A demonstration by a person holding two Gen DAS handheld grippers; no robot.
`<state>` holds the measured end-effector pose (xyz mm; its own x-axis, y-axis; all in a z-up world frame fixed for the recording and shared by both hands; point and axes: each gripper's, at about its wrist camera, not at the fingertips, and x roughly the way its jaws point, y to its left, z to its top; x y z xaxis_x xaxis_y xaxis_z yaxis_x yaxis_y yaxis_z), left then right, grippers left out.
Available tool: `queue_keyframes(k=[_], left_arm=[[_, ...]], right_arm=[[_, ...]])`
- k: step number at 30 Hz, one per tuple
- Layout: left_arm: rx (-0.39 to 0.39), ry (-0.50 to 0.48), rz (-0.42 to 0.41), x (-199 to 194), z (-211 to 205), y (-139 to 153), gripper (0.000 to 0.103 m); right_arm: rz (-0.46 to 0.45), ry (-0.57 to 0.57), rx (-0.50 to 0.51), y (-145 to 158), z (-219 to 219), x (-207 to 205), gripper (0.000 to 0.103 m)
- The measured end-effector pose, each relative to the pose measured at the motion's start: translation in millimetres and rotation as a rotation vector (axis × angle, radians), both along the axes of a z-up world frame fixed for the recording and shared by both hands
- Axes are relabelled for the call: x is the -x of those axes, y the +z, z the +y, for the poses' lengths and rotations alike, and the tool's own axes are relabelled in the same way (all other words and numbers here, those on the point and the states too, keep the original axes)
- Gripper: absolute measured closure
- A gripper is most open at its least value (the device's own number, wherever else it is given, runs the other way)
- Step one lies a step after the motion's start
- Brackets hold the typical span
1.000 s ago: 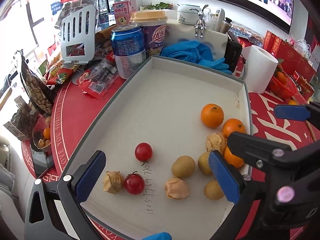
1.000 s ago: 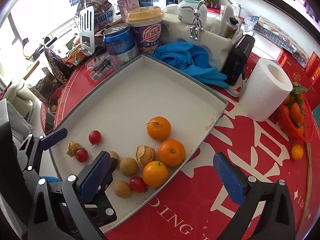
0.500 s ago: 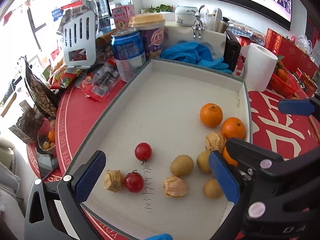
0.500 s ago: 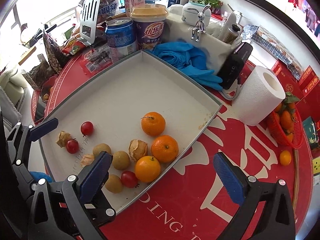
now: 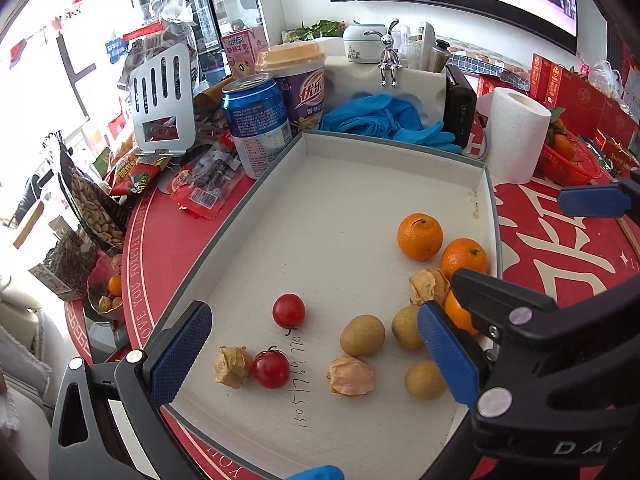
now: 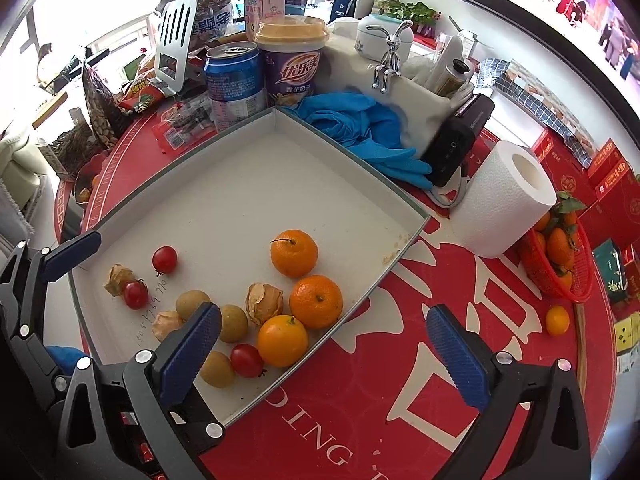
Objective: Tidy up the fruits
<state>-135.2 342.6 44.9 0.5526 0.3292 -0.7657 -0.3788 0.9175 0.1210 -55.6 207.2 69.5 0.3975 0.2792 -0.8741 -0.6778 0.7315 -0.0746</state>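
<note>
Fruits lie in the shallow white tray [image 6: 224, 200] ahead of both spread, empty tools — left tool [image 5: 316, 354], right tool [image 6: 326, 346]: three dimpled round oranges [image 6: 294, 253], four matte tan longans [image 5: 362, 335], three papery husked berries [image 6: 264, 298], three glossy cherry tomatoes [image 5: 289, 310].

- A blue drinks can [image 5: 256, 124] stands upright beside a purple cup with a yellow lid [image 5: 294, 80], both just outside the far corner of the tray.
- Blue gloves [image 6: 360, 128] lie crumpled against a white container.
- A silver rabbit figure [image 6: 388, 60] sits on that container's rim.
- A white paper roll [image 6: 500, 200] stands upright on the red counter [image 6: 360, 400].
- A white slotted spatula [image 5: 162, 100] leans among snack packets [image 5: 200, 192].
- A black device [image 6: 460, 140] stands between gloves and roll.
</note>
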Motion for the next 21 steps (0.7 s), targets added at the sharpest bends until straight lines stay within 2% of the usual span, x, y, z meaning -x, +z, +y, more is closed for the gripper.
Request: queue_keyframes(k=[21], left_arm=[[-0.008,-0.007,0.008,-0.6,-3.9,-1.8,0.000]], right_arm=[[0.006,0.002,-0.001,-2.0,-0.2,0.1,0.000]])
